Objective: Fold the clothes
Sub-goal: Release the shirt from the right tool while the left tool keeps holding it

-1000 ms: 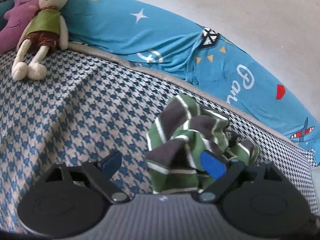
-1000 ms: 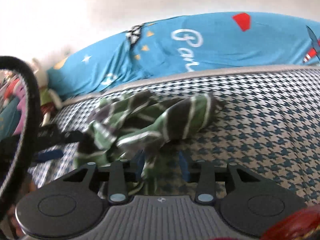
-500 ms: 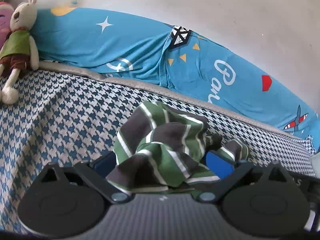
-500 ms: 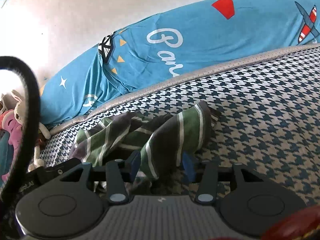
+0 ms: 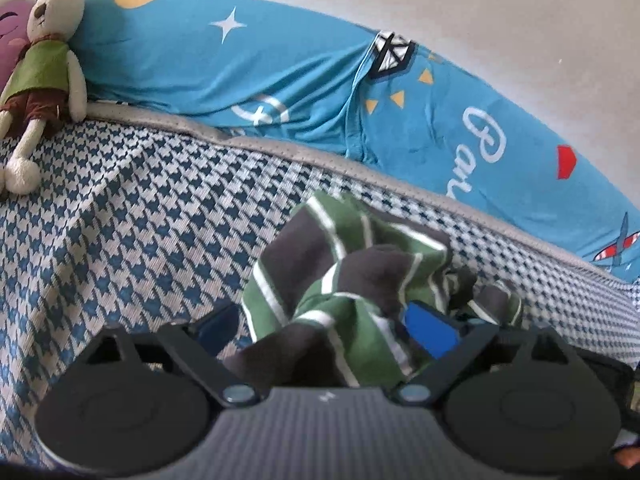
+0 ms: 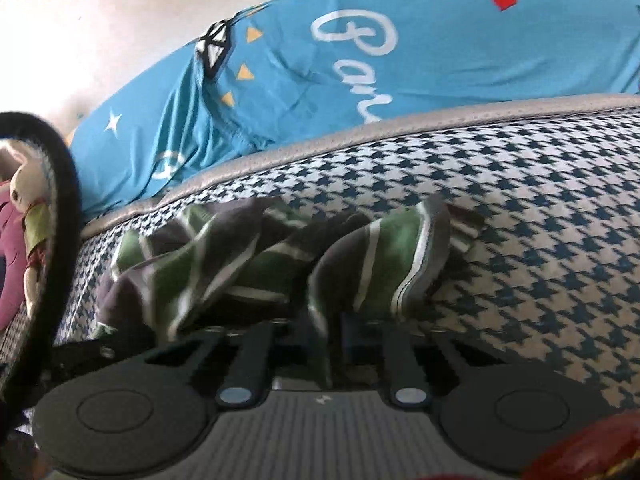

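Left wrist view: the left tongs [image 5: 326, 326] stand wide apart and are closing. The striped shirt [image 5: 344, 276], green and grey with white lines, lies bunched up between the two blue pads [image 5: 430, 330]. The pads do not press on it, so the tongs are not gripping. The shirt sits on the bed [image 5: 132, 216], which has a blue and white checked cover, close to the far edge. Along that far edge lies a long blue pillow [image 5: 312, 80] with stars and white letters. A toy rabbit [image 5: 44, 76] in a green top leans at the far left corner, beside a purple toy [image 5: 12, 24]. A pale wall [image 5: 480, 8] is behind.

Right wrist view: the right tongs [image 6: 320, 340] are closing and are almost together, clenched on a fold of the striped shirt [image 6: 360, 260]. The rest of the shirt spreads away to the left over the bed [image 6: 540, 220]. The blue pillow [image 6: 360, 60] runs along the far edge. A black strap [image 6: 66, 192] curves down the left side.
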`<state>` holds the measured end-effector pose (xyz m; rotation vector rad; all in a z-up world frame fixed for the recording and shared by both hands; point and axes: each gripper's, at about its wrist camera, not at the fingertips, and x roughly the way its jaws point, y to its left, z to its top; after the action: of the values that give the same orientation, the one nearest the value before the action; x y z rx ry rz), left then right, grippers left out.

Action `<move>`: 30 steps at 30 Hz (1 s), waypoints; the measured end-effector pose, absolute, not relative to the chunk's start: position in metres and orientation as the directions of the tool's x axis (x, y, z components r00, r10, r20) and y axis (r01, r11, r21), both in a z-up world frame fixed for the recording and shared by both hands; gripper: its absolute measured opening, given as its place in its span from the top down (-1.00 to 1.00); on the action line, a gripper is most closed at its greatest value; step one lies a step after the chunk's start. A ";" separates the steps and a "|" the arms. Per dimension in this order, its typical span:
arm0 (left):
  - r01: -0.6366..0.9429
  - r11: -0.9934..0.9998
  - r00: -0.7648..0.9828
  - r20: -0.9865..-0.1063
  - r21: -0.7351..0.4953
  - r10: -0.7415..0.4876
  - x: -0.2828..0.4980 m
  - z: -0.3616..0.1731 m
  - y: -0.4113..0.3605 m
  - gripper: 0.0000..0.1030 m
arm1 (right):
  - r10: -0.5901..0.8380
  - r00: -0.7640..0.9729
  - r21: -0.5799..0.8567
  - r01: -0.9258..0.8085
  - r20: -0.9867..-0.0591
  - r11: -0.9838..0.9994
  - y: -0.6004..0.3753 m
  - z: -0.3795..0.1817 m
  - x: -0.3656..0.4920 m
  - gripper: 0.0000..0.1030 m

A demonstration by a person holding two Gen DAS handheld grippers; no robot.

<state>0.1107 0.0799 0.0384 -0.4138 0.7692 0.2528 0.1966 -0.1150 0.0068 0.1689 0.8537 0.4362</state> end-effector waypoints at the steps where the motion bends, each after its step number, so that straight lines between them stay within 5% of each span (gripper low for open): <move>1: -0.372 0.890 0.684 -0.726 -0.263 0.071 0.112 0.036 0.079 -0.59 | 0.434 0.582 0.306 -0.309 -0.688 0.900 -0.113 0.007 0.195 0.85; 3: -0.373 0.888 0.668 -0.742 -0.268 0.057 0.113 0.031 0.078 -0.28 | 0.426 0.607 0.292 -0.312 -0.671 0.904 -0.113 0.011 0.191 0.88; 8: -0.363 0.880 0.685 -0.728 -0.308 0.027 0.109 0.034 0.077 -0.05 | 0.385 0.713 0.251 -0.292 -0.586 0.923 -0.123 0.039 0.180 0.90; 19: -0.279 0.883 0.764 -0.644 -0.378 -0.034 0.104 0.057 0.065 -0.13 | 0.101 0.901 0.118 -0.055 -0.421 0.991 -0.165 0.082 0.170 0.91; 26: -0.254 0.896 0.771 -0.636 -0.363 -0.039 0.104 0.059 0.058 -0.36 | 0.035 0.840 0.209 0.095 -0.542 0.973 -0.200 0.072 0.187 0.72; 30: -0.272 0.894 0.765 -0.644 -0.356 -0.024 0.103 0.058 0.060 -0.45 | 0.029 0.849 0.235 0.113 -0.528 0.965 -0.209 0.074 0.182 0.54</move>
<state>0.1030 0.0605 0.0582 -0.4528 0.6921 0.1396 0.1815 -0.2095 0.0744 0.2632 0.5567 -0.0451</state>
